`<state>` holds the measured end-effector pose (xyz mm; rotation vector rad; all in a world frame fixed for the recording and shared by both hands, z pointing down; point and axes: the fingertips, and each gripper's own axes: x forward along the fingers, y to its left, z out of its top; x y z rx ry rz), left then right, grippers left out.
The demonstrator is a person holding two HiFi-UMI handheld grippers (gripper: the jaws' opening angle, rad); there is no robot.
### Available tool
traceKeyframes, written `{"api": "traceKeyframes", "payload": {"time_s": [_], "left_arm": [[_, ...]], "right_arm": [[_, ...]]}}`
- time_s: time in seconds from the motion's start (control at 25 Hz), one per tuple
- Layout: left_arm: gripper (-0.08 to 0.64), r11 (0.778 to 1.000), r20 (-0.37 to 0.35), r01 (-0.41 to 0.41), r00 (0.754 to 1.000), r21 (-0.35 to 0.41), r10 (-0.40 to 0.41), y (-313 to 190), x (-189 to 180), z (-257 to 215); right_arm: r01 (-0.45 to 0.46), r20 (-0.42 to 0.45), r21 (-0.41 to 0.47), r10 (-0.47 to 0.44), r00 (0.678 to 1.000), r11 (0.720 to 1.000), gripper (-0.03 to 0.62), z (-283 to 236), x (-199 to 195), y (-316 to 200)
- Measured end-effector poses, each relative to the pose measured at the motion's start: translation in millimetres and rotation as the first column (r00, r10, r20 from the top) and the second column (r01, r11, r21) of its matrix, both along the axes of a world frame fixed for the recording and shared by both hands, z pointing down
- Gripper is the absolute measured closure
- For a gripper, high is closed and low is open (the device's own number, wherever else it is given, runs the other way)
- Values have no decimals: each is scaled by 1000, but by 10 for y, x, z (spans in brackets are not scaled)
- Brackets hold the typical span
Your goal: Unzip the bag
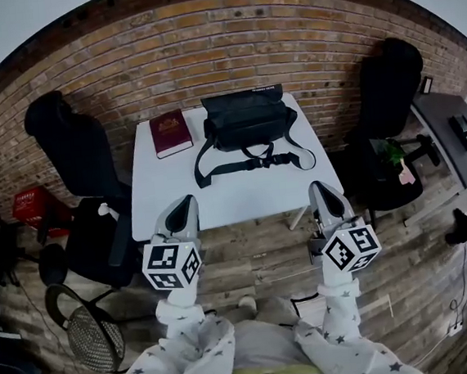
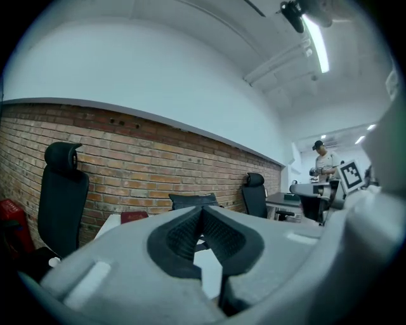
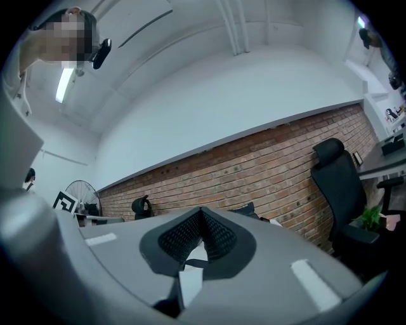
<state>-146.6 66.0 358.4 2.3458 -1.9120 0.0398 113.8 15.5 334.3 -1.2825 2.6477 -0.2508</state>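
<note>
A black bag [image 1: 248, 121] lies at the far side of the white table [image 1: 168, 192], its strap [image 1: 252, 165] trailing toward me. My left gripper [image 1: 185, 204] hovers over the table's near left edge, shut and empty. Its tips [image 2: 202, 209] meet, and the top of the bag [image 2: 192, 201] shows just beyond them. My right gripper [image 1: 319, 188] hangs at the table's near right corner, also shut with nothing in it. In the right gripper view the tips [image 3: 202, 211] touch, with the bag [image 3: 244, 209] partly visible behind them. Both grippers are well short of the bag.
A dark red book [image 1: 171, 133] lies on the table left of the bag. Black office chairs stand at left [image 1: 78, 152] and right [image 1: 389, 93], against a brick wall. A red crate [image 1: 34, 205] and a floor fan [image 1: 92, 339] are at left, and a dark desk [image 1: 454, 132] at right.
</note>
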Motion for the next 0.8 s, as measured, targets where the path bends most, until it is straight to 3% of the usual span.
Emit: {"api": "traceKeyframes", "payload": {"time_s": [0.16, 0.44, 0.8], "left_arm": [[563, 1000, -11, 6, 1000, -23, -6, -141, -144, 126], [563, 997, -58, 34, 998, -65, -38, -375, -388, 316], [559, 994, -73, 52, 996, -92, -59, -1087, -567, 396]], "right_arm": [[-19, -8, -38, 19, 1000, 999, 589, 131, -123, -225], [37, -64, -85, -43, 997, 996, 589, 319, -534, -571], [121, -62, -123, -129, 990, 985, 551, 463, -944, -1399]]}}
